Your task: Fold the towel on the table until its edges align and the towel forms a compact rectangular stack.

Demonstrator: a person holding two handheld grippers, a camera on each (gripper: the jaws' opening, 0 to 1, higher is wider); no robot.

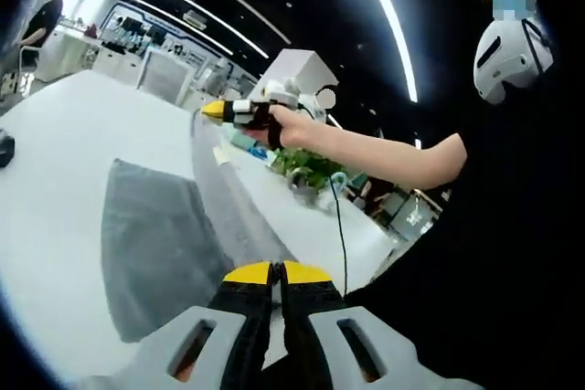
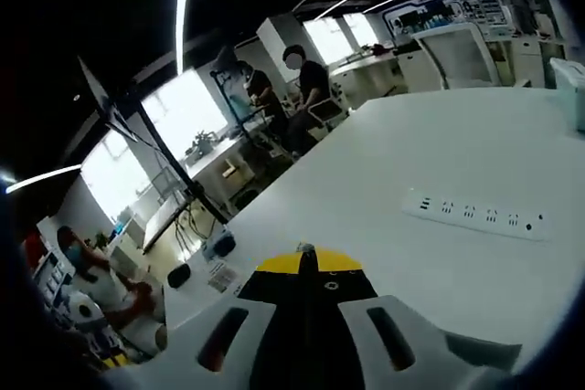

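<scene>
The table (image 1: 73, 125) bears the grey towel (image 1: 155, 244), lying flat near its edge, just ahead of the left gripper (image 1: 276, 273), whose jaws are closed on nothing. The right gripper (image 1: 218, 110) is held high, jaws together and empty, aimed away past a power strip (image 2: 475, 215). I'd bring both down to adjacent corners, open, and pinch only one layer.
</scene>
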